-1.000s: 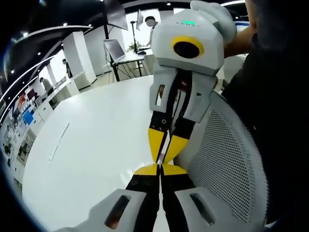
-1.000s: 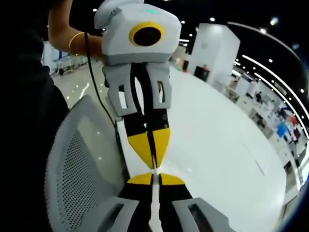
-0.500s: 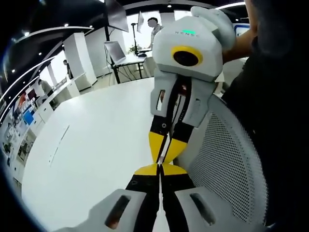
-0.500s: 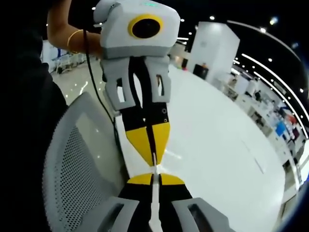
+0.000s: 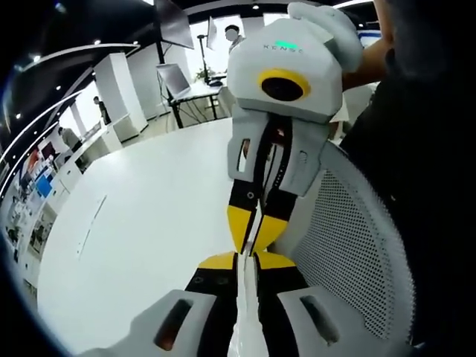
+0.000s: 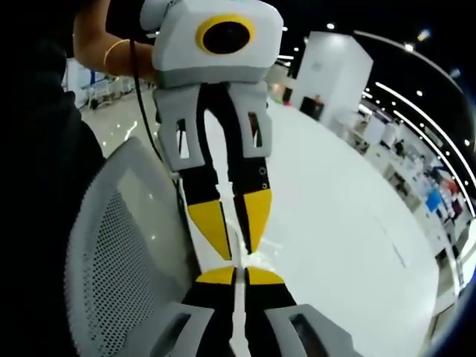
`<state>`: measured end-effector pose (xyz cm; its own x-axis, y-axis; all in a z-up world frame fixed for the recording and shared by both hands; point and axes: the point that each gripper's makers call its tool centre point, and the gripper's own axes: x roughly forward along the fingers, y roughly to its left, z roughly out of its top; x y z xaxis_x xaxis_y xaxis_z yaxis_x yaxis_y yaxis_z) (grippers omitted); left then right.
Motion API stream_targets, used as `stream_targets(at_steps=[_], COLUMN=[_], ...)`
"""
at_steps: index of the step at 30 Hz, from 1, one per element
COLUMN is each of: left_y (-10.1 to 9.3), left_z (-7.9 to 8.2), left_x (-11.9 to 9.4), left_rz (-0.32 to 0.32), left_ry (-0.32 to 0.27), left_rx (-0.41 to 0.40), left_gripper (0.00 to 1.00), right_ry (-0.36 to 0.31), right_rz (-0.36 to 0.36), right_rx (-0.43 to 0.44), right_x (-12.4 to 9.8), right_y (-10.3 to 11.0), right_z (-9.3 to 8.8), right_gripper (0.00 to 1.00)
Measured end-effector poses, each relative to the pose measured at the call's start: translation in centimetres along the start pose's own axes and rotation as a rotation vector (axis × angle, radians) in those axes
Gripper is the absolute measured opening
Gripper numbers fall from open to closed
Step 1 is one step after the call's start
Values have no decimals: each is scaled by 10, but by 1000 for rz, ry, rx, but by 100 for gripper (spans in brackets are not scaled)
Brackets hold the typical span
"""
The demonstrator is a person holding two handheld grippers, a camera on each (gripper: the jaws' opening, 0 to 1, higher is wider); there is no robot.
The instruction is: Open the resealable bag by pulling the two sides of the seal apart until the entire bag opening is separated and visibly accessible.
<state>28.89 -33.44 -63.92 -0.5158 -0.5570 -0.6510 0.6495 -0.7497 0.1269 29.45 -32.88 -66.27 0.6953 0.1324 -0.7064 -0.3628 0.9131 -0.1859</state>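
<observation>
In the left gripper view, the white tabletop (image 5: 141, 223) spreads across the left and middle of the frame. At bottom centre we see the left gripper (image 5: 248, 260), released, its yellow-tipped jaws standing a little apart. The bag (image 5: 244, 320) shows as a thin pale strip rising in the gap between them; we cannot tell whether either jaw touches it. Just above, the right gripper (image 5: 253, 242) points down from the top of the frame, its jaws nearly together at the tips, which almost meet those of the left gripper. A mesh chair (image 5: 357, 253) fills the lower right.

In the right gripper view, the chair (image 6: 119, 245) sits at lower left, with a person's arm (image 6: 97, 48) at upper left. At bottom centre the right gripper (image 6: 236, 275) is clenched on the bag (image 6: 236, 305), a thin white edge pinched between its jaws. Above it hangs the left gripper (image 6: 238, 253), jaws clearly parted, with a sliver of the bag running up into the gap. The tabletop (image 6: 335, 223) lies to the right.
</observation>
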Motion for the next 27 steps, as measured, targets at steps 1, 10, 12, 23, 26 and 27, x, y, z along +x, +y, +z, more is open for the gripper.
stream_targets(at_steps=[1,10,12,23,26,27], left_y=[-1,-3,-3,0,1,0], left_z=[2,4,3,5,5,5], left_x=[-1,0,1,0,0,0], left_rz=[-3,-9,-12,53,51,50], left_ry=[-9,-19,-13,-24,-26,-23], left_rx=[-10,-30,-26,-120,-123,-121], left_gripper=[5,0,0,0,0,0], right_ry=[1,8,6,-4,-8,-9], right_rz=[2,3,6,-7,-7,-6], right_rx=[0,-2,-2,5,9,11], right_x=[0,0,0,-3,-2,-2], right_y=[0,1,2,-2,-1,-1], right_z=[0,-2,-1,-1,-1,0], right_gripper=[0,0,0,0,0,0])
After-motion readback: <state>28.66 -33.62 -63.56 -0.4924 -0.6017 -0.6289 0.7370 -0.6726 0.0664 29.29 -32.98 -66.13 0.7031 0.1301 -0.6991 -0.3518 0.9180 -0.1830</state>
